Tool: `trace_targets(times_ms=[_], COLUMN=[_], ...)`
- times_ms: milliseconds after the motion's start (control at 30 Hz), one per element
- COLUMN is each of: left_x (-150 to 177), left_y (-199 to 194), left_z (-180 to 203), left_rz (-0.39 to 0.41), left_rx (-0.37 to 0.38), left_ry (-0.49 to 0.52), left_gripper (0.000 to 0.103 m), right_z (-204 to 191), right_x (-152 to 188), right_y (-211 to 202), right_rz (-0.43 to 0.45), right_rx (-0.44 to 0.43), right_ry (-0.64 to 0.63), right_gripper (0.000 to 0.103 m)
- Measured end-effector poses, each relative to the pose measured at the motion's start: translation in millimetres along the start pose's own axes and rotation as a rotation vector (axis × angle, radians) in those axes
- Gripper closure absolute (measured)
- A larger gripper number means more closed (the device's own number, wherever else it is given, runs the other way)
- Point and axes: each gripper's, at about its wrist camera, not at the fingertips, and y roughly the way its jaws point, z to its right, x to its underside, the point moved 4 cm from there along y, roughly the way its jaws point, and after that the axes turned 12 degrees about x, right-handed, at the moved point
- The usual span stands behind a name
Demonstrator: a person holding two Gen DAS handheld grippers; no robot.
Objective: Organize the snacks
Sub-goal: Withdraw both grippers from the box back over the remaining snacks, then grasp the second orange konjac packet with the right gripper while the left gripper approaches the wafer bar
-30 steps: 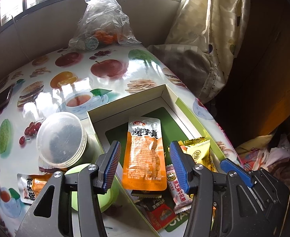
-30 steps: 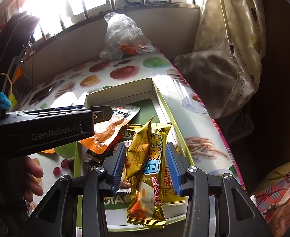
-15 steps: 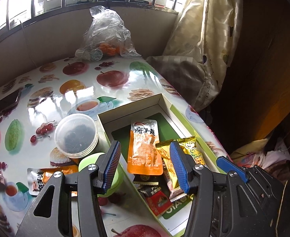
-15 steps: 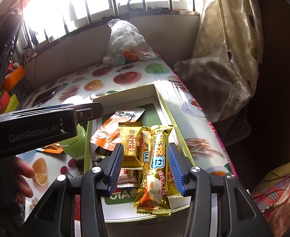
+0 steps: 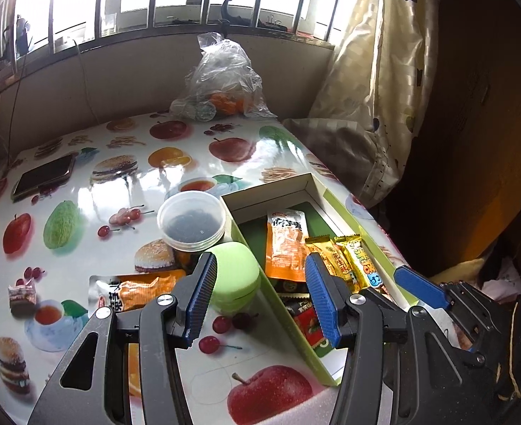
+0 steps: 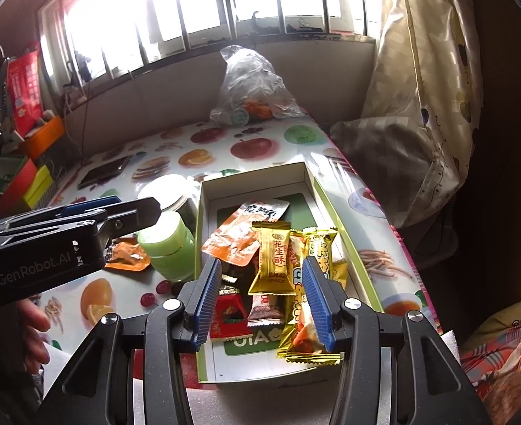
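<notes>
Box: shallow white cardboard box w/ green rim (image 6: 345,233) sits on the fruit-print bench (image 5: 125,191), right side, near the edge. Holds most snacks already.
In box: orange foil pouch (image 6: 239,237) toward far end; gold peanut-candy wrapper (image 6: 273,262) and long yellow snack bar (image 6: 313,283) lying on top; small red pack (image 6: 228,315) and brown-white pack (image 6: 265,310) at near end.
Right gripper (image 6: 262,301): fingers spread, just been opening, nothing pinched; the gold wrappers lie free in the box below/between them.
Left gripper (image 5: 260,297): fingers spread, empty, hovering over box's left wall and the pale green round lidded container (image 5: 235,276).
Still out: second orange snack pouch (image 5: 136,292) flat on bench, left of the green container; small pink-brown wrapped candy (image 5: 21,294) further left.
Key relation: loose pouch lies left of and just beyond left fingers, well apart from right gripper, so left hand is nearer. Its long axis runs left-right, roughly across the finger line; likely needs a wrist turn or an end pinch.
Obstacles: green container and clear plastic tub w/ dark contents (image 5: 191,221) stand btw pouch and box.
Est. progress: mostly done.
</notes>
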Motion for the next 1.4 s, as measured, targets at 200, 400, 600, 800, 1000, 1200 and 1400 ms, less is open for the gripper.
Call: trace_targets(times_ms=[200, 400, 600, 800, 1000, 1200, 1400], left_x=[10.1, 19.1, 29.9, 41.2, 62.1, 75.7, 84.1], left_y=[-21.6, -35.4, -42.8, -54.2, -64.9, -73.6, -77.5], left_z=[-14.4, -30.0, -44.7, -67.3, -111.5, -148.2, -182.4], left_rz=[0.029, 0.047, 0.047, 0.055, 0.046, 0.036, 0.019], left_rx=[-0.028, -0.066, -0.081, -0.100, -0.160, -0.198, -0.230], left_ry=[-0.013, -0.023, -0.051, -0.088, -0.163, -0.209, -0.241], left_gripper=[0.050, 0.050, 0.050, 0.050, 0.050, 0.050, 0.050], right_z=[-17.2, -36.2, -54.6, -76.9, -102.3, -143.5, -185.6], right_x=[3.3, 5.8, 7.1, 11.1, 14.8, 15.8, 16.0], right_y=[-8.3, -12.6, -15.5, -13.8, -6.0, 7.3, 25.7], right_rz=[0.011, 0.018, 0.021, 0.014, -0.006, -0.029, -0.055], right_rx=[-0.028, -0.052, -0.076, -0.116, -0.149, -0.196, -0.217], right_ry=[-0.031, -0.062, -0.087, -0.143, -0.202, -0.293, -0.425], right_gripper=[0.056, 0.056, 0.056, 0.056, 0.055, 0.055, 0.050])
